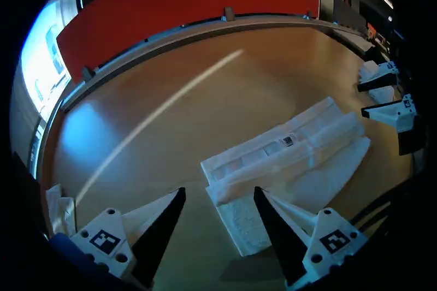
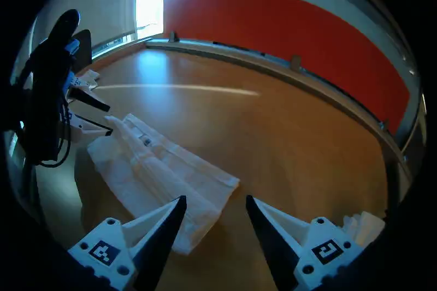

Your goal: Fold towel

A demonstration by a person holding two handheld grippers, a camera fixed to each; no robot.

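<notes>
Towel (image 1: 295, 154) lies half-folded in a long strip on the wooden table (image 1: 164, 116). One end sits just ahead of the left gripper (image 1: 218, 191), the other before the right gripper (image 2: 216, 199). Both gape, holding nothing. Pinching only the top layer could drag the folds apart. A red screen (image 1: 185, 1) stands beyond.

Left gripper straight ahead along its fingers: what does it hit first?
Probably the white towel: its near end lies on the table between the fingertips of the open left gripper. Height above it is unclear.
</notes>
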